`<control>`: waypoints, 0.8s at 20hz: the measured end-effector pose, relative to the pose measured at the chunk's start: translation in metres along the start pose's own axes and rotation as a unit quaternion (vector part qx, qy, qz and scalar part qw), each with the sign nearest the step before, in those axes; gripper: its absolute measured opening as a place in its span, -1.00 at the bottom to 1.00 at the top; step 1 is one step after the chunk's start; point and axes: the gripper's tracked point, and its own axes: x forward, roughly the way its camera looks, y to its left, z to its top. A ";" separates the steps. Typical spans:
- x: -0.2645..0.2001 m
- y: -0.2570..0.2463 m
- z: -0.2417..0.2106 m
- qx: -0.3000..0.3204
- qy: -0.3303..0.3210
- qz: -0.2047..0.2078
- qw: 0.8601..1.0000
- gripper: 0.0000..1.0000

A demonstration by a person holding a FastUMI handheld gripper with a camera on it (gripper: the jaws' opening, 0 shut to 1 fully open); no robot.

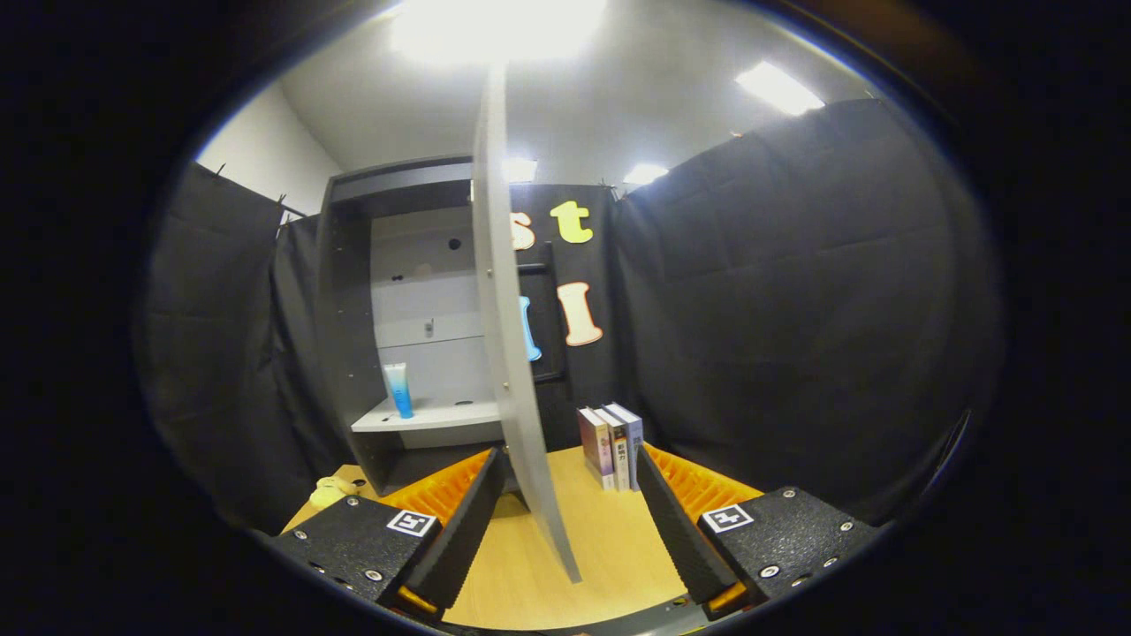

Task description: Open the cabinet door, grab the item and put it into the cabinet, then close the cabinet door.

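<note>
The hand-held gripper (565,521) was spread wide and gripped nothing, with the free edge of the cabinet door (508,353) standing edge-on between its fingers but not pressed by either. That placement suited swinging the panel: judging by it, the door was being pushed or guided, either fully open or back toward closing, and I could not tell which. The cabinet (353,291) stood open beyond the left finger, and a blue tube (398,389) stood upright on its shelf (433,415), near the left wall. If the tube was the item, it was already inside, leaving only the door to shut. A few books (611,444) stood upright on the desk (610,539) just beyond the right finger, and a pale yellow object (331,491) lay near the cabinet's foot.
</note>
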 end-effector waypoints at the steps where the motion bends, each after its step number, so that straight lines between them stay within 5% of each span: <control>1: 0.005 -0.009 0.005 0.002 -0.002 -0.010 1.000 0.88; 8: 0.064 -0.049 0.053 -0.014 -0.039 -0.092 0.995 0.91; 16: 0.107 -0.050 0.064 -0.029 -0.040 -0.129 0.990 0.87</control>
